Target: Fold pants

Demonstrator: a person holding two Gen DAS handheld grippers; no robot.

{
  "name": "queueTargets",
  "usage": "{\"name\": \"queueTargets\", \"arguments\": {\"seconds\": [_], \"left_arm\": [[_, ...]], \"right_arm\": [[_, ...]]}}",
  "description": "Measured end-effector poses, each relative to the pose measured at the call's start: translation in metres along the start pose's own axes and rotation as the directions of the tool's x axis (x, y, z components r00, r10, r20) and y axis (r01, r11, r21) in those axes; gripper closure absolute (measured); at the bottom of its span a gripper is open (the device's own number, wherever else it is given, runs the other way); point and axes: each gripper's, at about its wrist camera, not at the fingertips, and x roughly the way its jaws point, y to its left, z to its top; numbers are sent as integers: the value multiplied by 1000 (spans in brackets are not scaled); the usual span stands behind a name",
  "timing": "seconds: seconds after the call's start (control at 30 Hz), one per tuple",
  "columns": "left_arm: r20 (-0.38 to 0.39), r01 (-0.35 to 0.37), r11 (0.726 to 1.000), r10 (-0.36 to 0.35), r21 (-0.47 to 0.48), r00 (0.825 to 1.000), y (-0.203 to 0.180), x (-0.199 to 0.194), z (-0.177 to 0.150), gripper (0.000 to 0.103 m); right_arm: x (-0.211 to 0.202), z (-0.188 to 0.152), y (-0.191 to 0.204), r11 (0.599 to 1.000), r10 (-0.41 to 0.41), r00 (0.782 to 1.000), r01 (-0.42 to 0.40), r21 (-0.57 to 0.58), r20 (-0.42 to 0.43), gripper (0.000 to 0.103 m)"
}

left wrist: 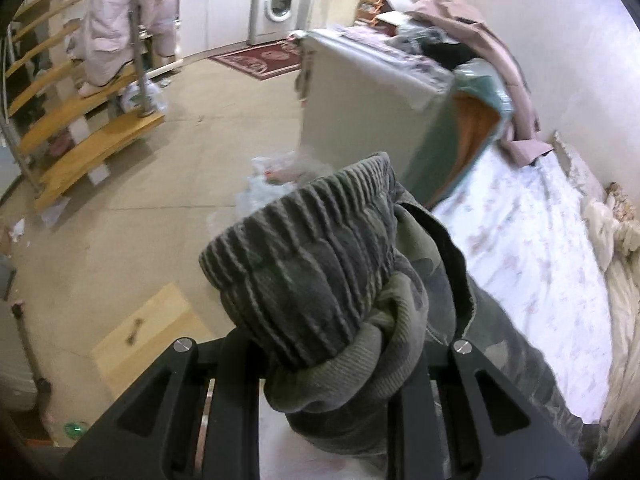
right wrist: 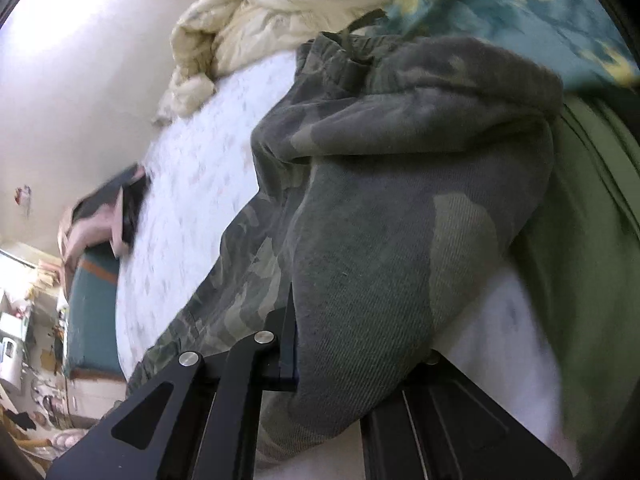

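The camouflage pants [left wrist: 320,276] are grey-green with ribbed cuffs. My left gripper [left wrist: 324,364] is shut on a ribbed cuff of the pants and holds it up above the bed edge; the leg trails down to the right. In the right wrist view the pants [right wrist: 384,208] fill the middle, draped over the bed [right wrist: 188,184], with the waistband and drawstring at the top. My right gripper [right wrist: 344,356] is shut on a thick fold of the pants; its fingertips are hidden by cloth.
A white floral sheet covers the bed [left wrist: 532,264]. A cream quilt [right wrist: 256,12] and a teal starred blanket [right wrist: 512,4] lie at its head. A pile of clothes [left wrist: 472,36] sits on a box at its foot. Wooden stairs [left wrist: 80,128] stand at left.
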Motion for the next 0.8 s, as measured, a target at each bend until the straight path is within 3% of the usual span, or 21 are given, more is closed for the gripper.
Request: {"name": "queueTargets", "arguments": {"seconds": [0.2, 0.33, 0.4, 0.47, 0.53, 0.6, 0.67, 0.7, 0.8], "left_arm": [[-29, -95, 992, 93, -78, 995, 81, -3, 6, 86], [-61, -135, 987, 130, -83, 990, 90, 7, 11, 86], [-63, -172, 983, 168, -64, 984, 85, 11, 7, 86], [-70, -193, 979, 188, -71, 980, 82, 14, 4, 86], [-83, -197, 976, 189, -91, 978, 86, 18, 4, 86], [-95, -198, 973, 188, -116, 978, 89, 20, 2, 86], [-102, -202, 970, 190, -135, 977, 89, 19, -1, 86], [-102, -204, 969, 191, -136, 976, 89, 18, -1, 86], [-98, -203, 969, 191, -140, 977, 87, 15, 0, 86]], "right_arm": [[-42, -86, -13, 1000, -21, 994, 21, 5, -108, 99], [-18, -113, -25, 996, -84, 977, 81, -21, -196, 97], [-9, -113, -40, 995, -90, 967, 99, 29, -240, 87], [-13, -110, -48, 992, -100, 951, 119, 48, -294, 69], [-27, -108, -46, 989, -141, 933, 150, 0, -330, 65], [-51, -109, -44, 991, -125, 927, 132, -5, -353, 63], [-81, -100, -30, 995, -101, 948, 97, -29, -303, 62], [-96, -89, -19, 993, -112, 964, 97, -74, -240, 62], [-102, -51, -2, 985, -119, 984, 100, -142, -131, 62]]}}
